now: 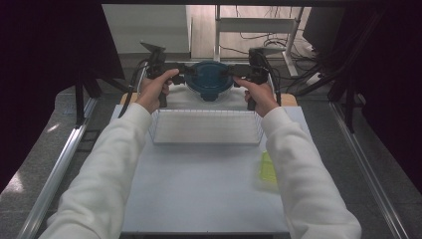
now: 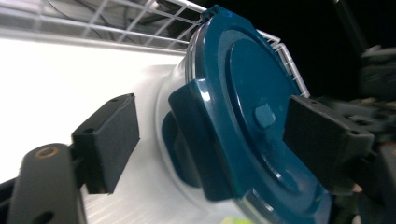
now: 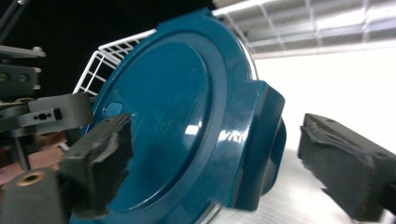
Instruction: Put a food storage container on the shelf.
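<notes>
Two claws flank a lidded container in a wire basket

Nearer the person than both claws, the wire basket (image 1: pixel 206 127) sits on the tabletop (image 1: pixel 199 189); a yellow-green item (image 1: pixel 267 168) lies beside it. The left claw (image 1: pixel 181 78) and right claw (image 1: pixel 234 75) both gape apart astride the blue lid (image 1: pixel 209 74) clips, pads not pressing.

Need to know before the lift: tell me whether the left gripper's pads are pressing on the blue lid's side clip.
No. In the left gripper view the left gripper straddles the blue lid clip with gaps at both pads.
</notes>
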Motion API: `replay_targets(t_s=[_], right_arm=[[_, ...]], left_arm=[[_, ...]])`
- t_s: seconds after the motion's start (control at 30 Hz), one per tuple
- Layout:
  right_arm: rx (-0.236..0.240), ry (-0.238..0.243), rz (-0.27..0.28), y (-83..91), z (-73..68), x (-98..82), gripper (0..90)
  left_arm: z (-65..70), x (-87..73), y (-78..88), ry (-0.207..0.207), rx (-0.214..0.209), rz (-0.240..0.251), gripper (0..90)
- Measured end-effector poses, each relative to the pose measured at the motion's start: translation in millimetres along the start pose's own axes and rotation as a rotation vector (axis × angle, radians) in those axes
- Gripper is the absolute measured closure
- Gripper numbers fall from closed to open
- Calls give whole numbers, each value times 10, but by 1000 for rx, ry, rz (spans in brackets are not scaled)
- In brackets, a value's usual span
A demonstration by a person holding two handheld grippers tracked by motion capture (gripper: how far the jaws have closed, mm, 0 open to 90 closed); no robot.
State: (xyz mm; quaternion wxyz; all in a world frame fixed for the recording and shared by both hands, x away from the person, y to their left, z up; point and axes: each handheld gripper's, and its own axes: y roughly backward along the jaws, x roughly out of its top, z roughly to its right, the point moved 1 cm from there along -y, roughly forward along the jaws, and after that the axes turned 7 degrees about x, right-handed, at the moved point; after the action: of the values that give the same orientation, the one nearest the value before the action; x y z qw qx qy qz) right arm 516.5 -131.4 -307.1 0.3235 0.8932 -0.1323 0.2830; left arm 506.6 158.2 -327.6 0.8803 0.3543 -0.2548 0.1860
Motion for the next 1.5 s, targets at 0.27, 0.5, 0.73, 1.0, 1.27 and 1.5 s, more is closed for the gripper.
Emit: replay_targets(t_s=[0.27,0.5,0.73,1.0,1.27,1.5], right_arm=[[-103,206,57,209,-217,-159,49],[-29,315,81,526,-271,-391,107],[-11,435,115,817,-240,-879,163],[-20,518,90,1056,-114,-1505,200],[-41,508,60,1137,47,-1994,205],[-75,476,-5,1233,241,-2461,218]], left_arm=[[190,-124,347,-215,65,55,159],[198,-480,676,-267,58,104,176],[167,-1091,907,-351,34,110,195],[174,-1736,1054,-388,34,129,201],[112,-2272,934,-450,99,76,209],[56,-2658,845,-447,124,60,216]])
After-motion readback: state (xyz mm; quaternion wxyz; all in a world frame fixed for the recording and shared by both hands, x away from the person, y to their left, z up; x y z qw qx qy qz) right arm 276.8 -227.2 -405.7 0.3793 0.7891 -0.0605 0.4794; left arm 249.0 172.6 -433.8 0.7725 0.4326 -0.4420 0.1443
